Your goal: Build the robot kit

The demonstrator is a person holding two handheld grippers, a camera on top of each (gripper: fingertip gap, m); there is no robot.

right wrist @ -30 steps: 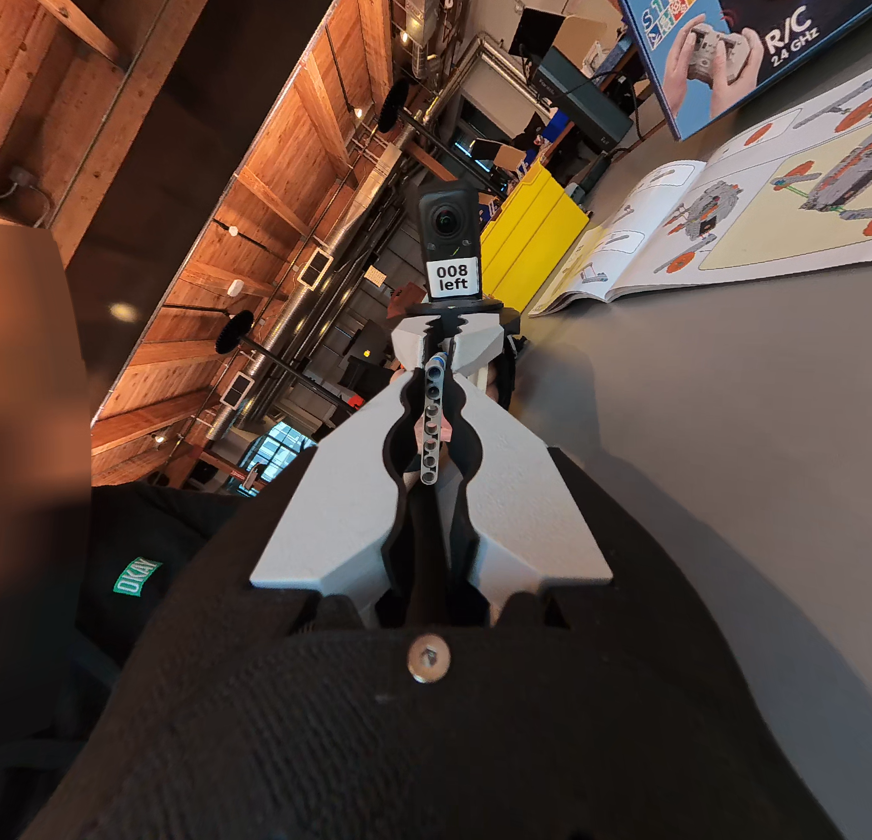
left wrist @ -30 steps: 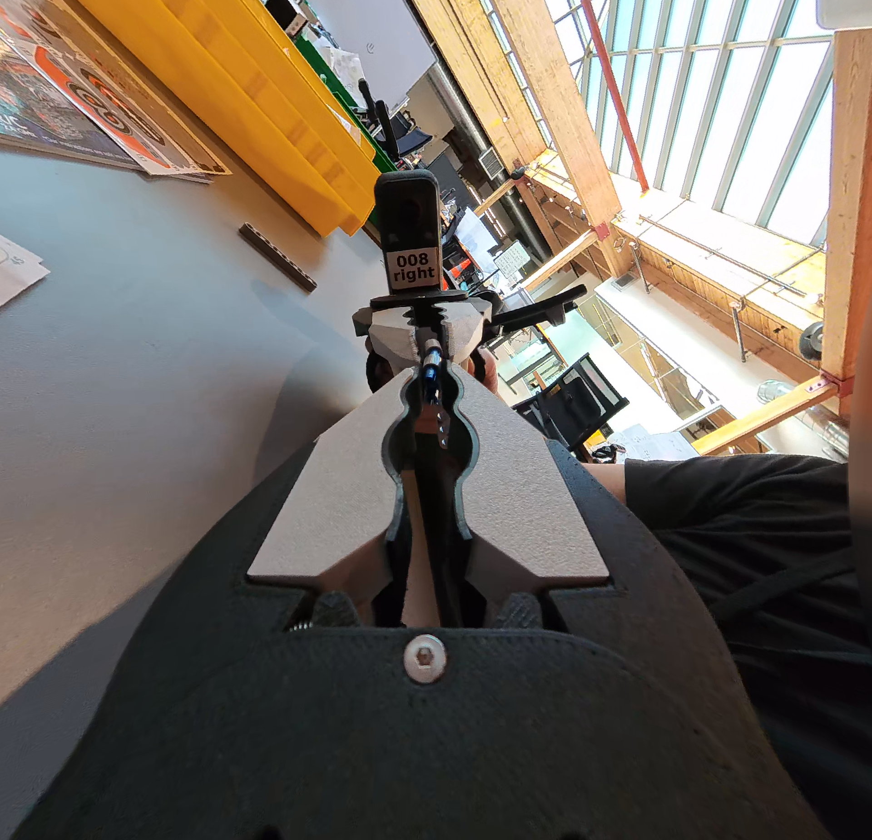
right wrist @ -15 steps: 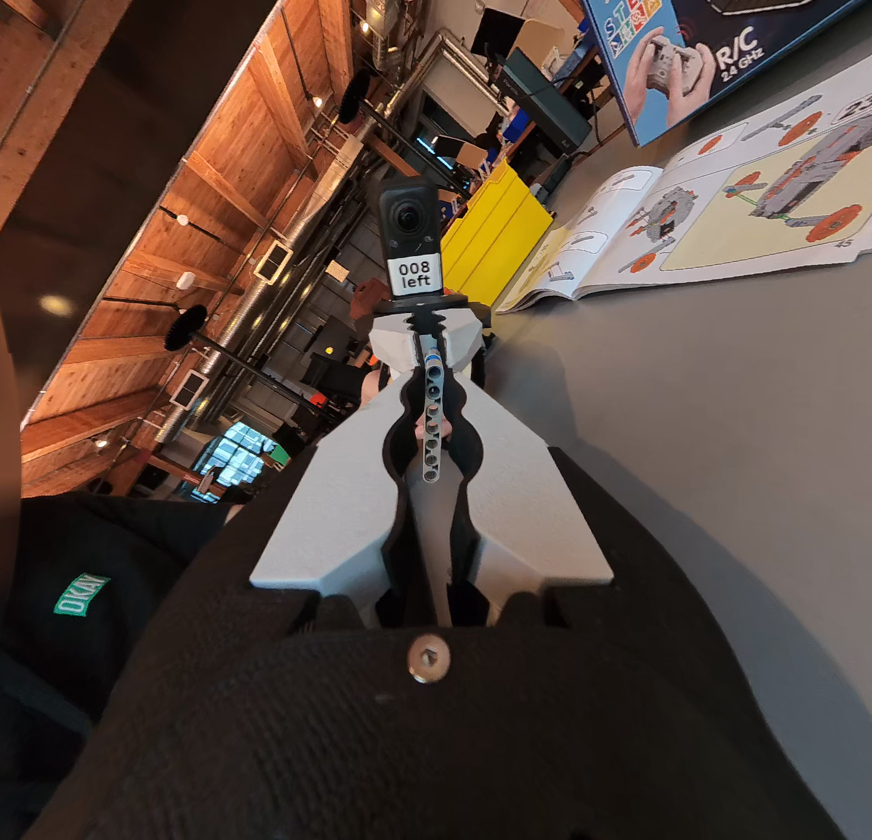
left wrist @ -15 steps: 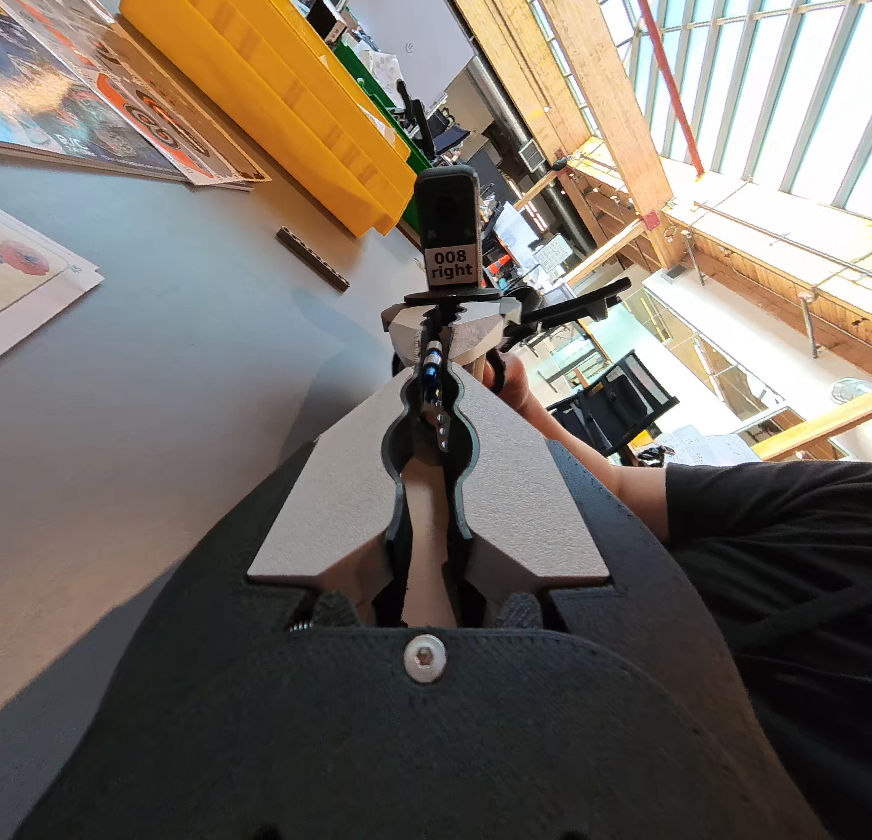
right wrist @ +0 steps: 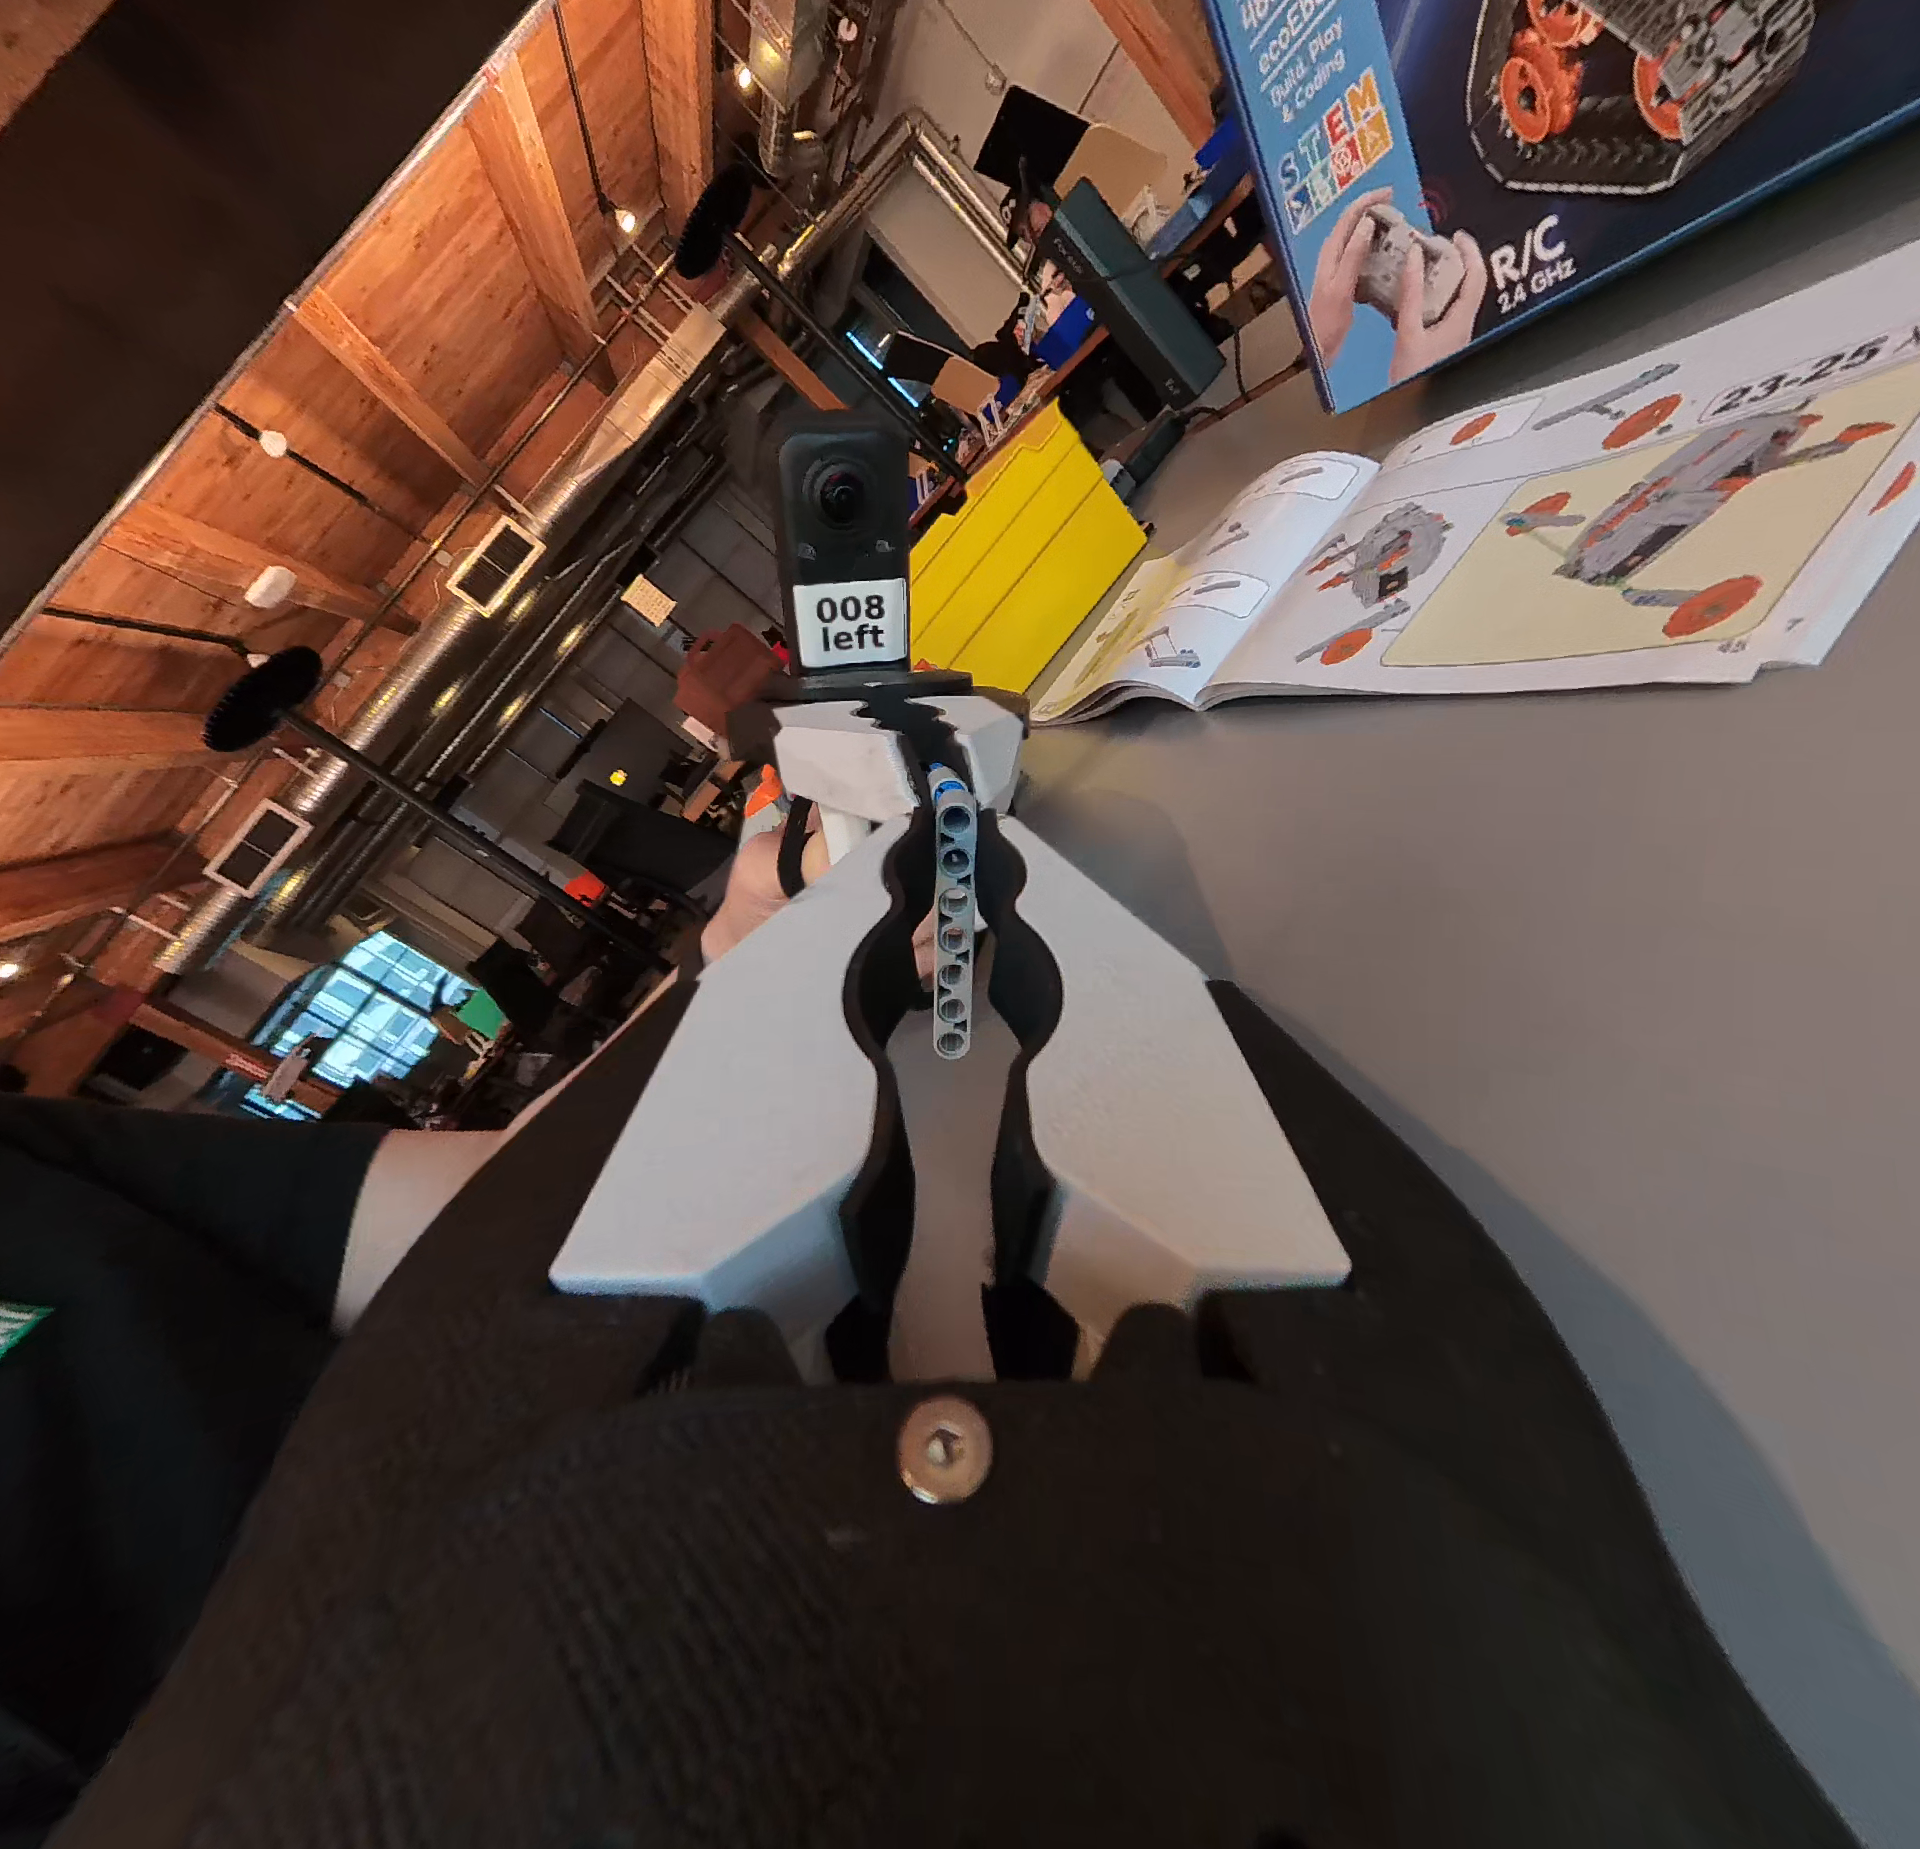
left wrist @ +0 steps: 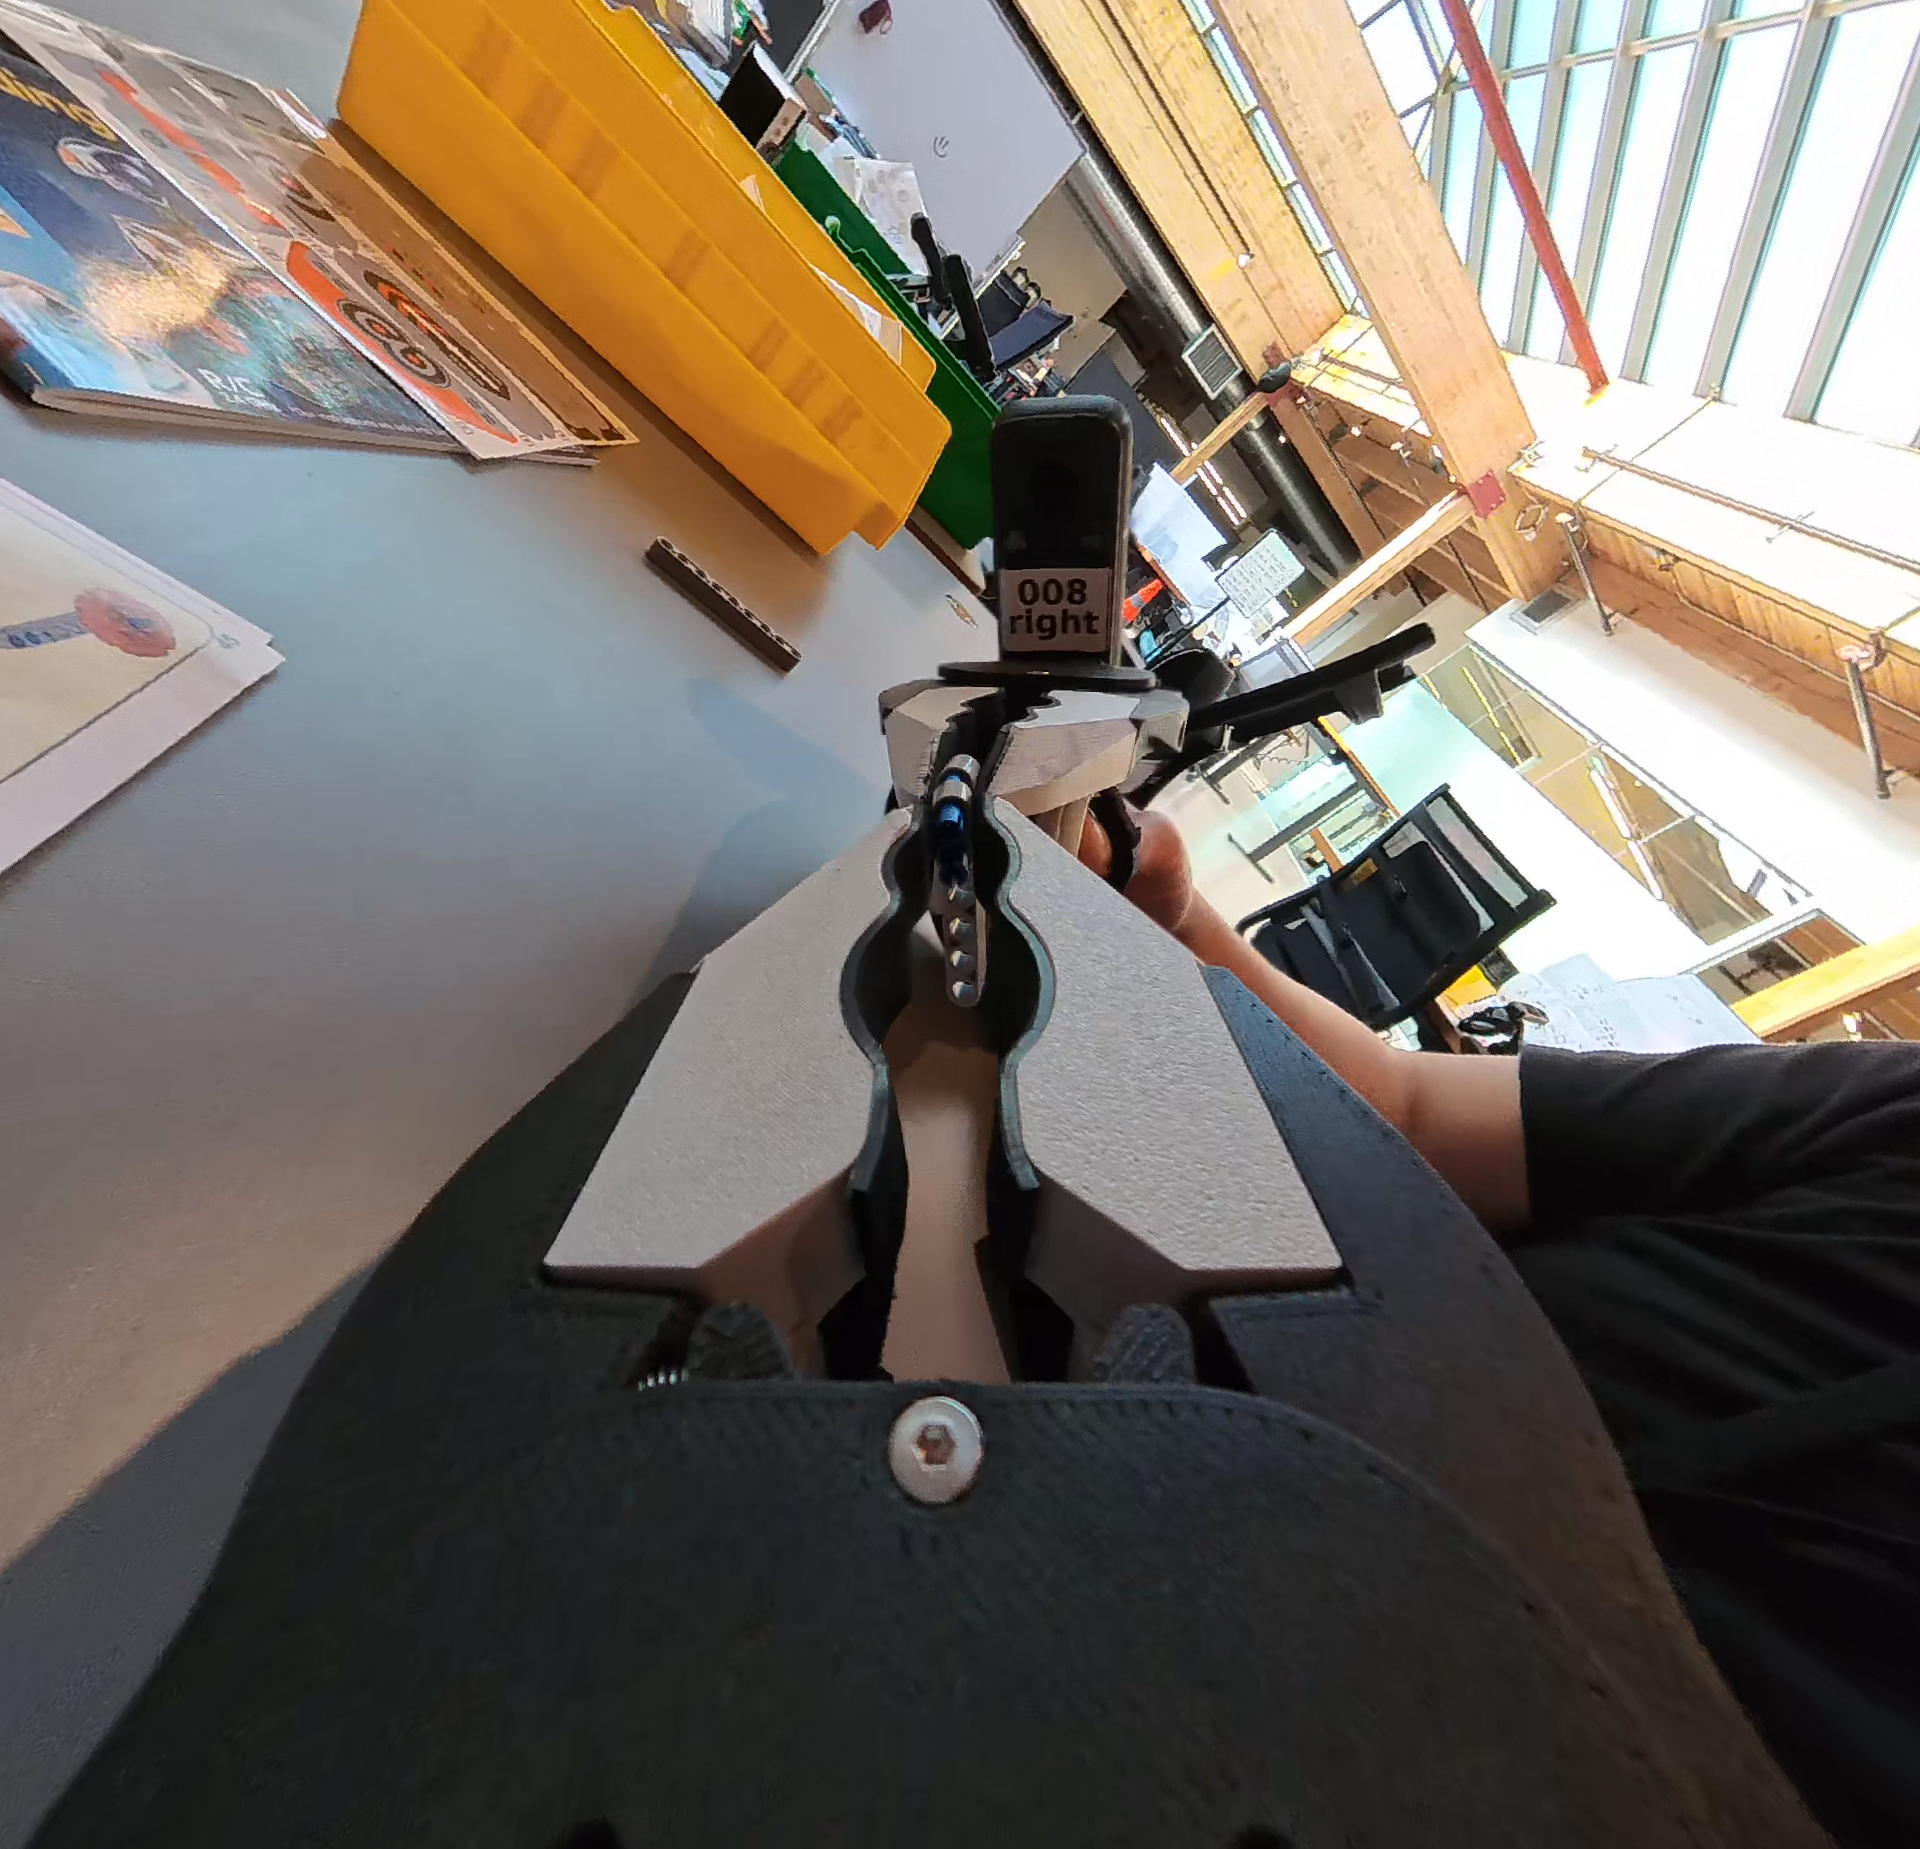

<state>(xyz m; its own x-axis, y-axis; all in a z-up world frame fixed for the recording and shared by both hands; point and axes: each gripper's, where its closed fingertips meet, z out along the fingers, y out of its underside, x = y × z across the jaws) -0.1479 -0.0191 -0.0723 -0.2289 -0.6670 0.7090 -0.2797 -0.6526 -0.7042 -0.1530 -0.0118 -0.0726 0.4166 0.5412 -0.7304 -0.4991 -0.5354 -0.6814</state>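
The two hand-held grippers are meeting tip to tip above the grey worktop point(left wrist: 416, 812). The left hand-held gripper point(left wrist: 948, 833) and the right hand-held gripper point(right wrist: 951, 828) are each pinching shut on what is looking like one grey holed beam point(right wrist: 951, 926). The beam is carrying a blue pin point(left wrist: 948, 825) and is bridging their tips. Its long axis is running straight along both sets of fingers, so neither is nearer. One dark beam point(left wrist: 722, 604) is lying loose near one yellow bin point(left wrist: 644, 189). One open booklet point(right wrist: 1558, 552) and one blue box point(right wrist: 1662, 137) are sitting beyond.
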